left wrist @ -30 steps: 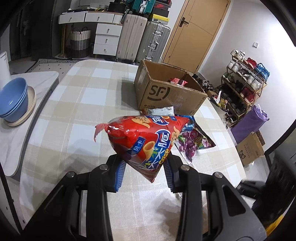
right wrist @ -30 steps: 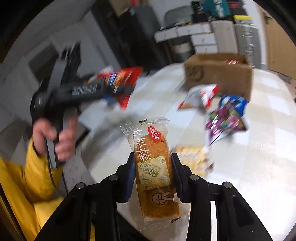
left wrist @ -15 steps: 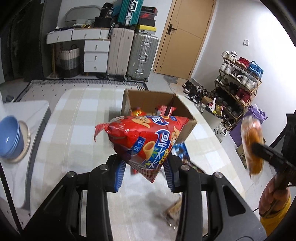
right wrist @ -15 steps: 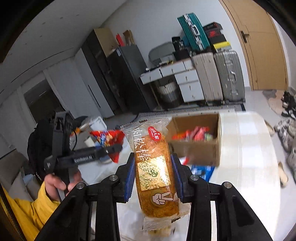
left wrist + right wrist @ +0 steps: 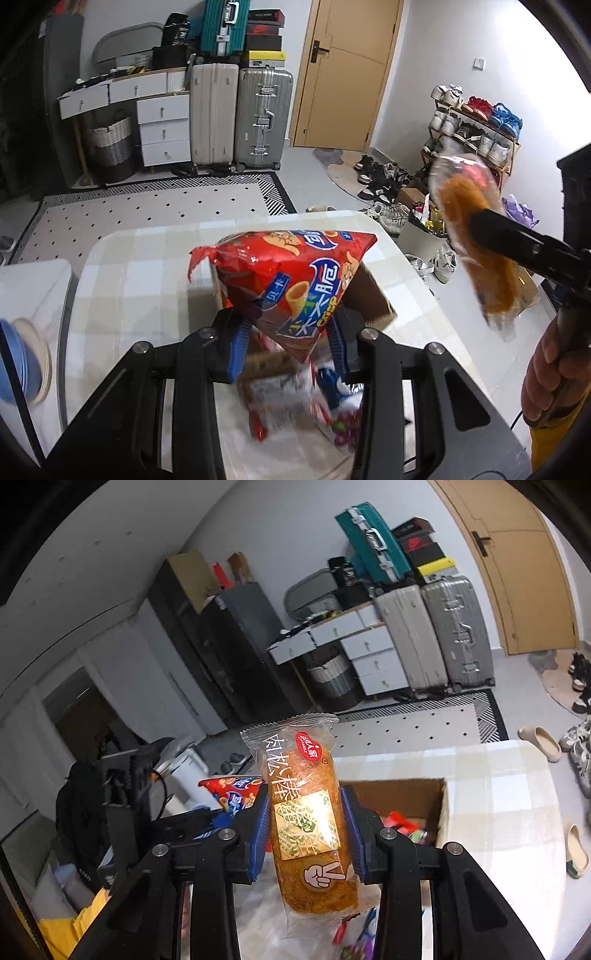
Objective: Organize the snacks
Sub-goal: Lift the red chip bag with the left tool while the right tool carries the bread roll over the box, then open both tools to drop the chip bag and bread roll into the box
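I am holding the left hand-held gripper (image 5: 286,341) clenched on a red snack bag (image 5: 291,280), its blue pads (image 5: 236,347) pinching the bag's lower corner so the bag is standing up above the cardboard box (image 5: 369,299) on the checked tabletop (image 5: 140,280). The box is mostly hidden behind the bag in the left wrist view; only its brown right wall and corner are showing. Below the fingers, loose snack packets (image 5: 295,402) are lying on the tabletop in a blur, red, white, blue and purple; I cannot tell them apart. At the left edge a stack of blue bowls (image 5: 14,365) is sitting on a side surface. I am holding the right hand-held gripper (image 5: 308,834) clenched on a clear-wrapped bread stick (image 5: 303,812), gripped around its middle and standing nearly upright, slightly tilted. In the right wrist view the open box (image 5: 439,805) is lying behind and below the bread stick, with red packets (image 5: 402,823) showing inside it. The bread stick is hanging in the air over the tabletop's right side in the left wrist view (image 5: 476,240), well apart from the red bag. A hand (image 5: 554,373) with a yellow sleeve (image 5: 554,443) is gripping the right tool's handle.
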`<act>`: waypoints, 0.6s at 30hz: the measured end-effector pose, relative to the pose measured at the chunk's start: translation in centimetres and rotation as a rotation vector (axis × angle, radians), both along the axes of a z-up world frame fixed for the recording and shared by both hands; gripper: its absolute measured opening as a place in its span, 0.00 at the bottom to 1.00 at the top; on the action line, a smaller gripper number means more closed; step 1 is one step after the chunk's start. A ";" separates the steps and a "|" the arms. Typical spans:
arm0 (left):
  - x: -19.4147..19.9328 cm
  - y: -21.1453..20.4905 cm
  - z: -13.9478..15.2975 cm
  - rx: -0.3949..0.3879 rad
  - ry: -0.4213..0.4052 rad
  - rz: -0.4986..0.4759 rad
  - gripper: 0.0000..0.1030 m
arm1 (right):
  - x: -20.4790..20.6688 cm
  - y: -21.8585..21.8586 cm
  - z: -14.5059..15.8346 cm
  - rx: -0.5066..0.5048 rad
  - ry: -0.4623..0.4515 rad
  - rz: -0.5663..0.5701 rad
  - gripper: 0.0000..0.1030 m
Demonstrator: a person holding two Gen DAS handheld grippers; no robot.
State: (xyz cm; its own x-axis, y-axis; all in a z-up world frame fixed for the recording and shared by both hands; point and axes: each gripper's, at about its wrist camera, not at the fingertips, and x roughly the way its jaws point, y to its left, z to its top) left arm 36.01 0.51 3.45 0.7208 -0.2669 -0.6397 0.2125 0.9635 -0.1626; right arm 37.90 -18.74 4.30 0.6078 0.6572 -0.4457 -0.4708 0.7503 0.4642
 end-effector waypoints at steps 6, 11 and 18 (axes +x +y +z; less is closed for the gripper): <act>6.0 -1.5 -0.4 0.016 0.051 -0.013 0.32 | 6.2 0.2 -2.8 0.016 0.105 -0.018 0.36; 9.9 -2.4 -2.6 0.041 0.093 -0.011 0.32 | 9.3 1.0 -5.8 -0.006 0.178 -0.021 0.36; 13.3 -3.4 -6.5 0.075 0.156 -0.022 0.33 | 12.1 1.8 -9.5 -0.035 0.242 -0.031 0.36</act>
State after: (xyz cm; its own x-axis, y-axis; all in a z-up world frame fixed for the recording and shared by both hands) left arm 49.27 -2.90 -3.10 0.6059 -0.2290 -0.7618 0.2119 0.9695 -0.1228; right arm 49.96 -16.91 -5.17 0.5002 0.6216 -0.6028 -0.3257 0.7801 0.5342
